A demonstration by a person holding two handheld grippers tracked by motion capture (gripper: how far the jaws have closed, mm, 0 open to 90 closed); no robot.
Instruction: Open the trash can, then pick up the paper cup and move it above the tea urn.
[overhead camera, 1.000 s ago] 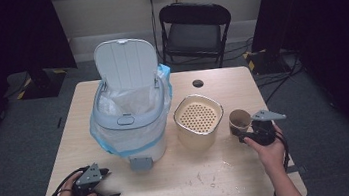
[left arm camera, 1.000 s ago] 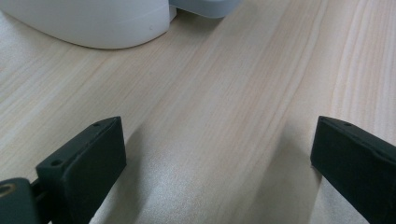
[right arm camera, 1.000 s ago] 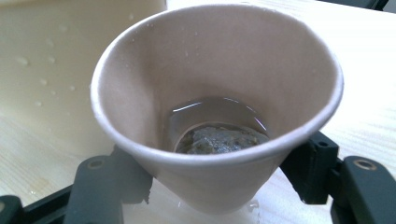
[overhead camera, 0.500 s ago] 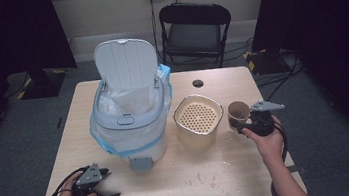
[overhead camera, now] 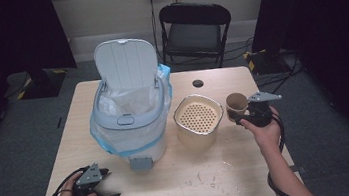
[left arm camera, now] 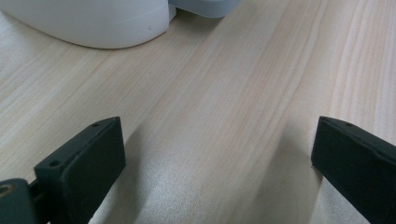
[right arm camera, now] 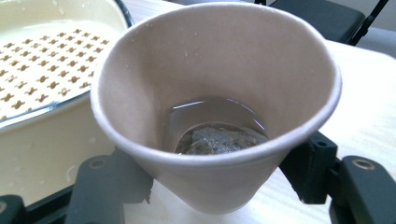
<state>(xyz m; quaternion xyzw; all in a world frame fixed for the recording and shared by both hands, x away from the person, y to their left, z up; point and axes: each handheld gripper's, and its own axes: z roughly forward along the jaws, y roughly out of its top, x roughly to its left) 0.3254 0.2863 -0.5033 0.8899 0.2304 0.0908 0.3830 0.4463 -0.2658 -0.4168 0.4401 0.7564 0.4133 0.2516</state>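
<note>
Brown paper cup clamped upright in right tongs, murky liquid inside | strainer basin sits just left of those tongs, right hand way nearer | left tongs wide open, empty, on bench

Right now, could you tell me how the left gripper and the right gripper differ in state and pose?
The left gripper is open with nothing between its fingers, while the right gripper is shut on the paper cup, squeezing its wall. The left gripper sits low at the table's near left corner; the right gripper is beside the perforated bowl. Both are hand-held and trail cables.
</note>
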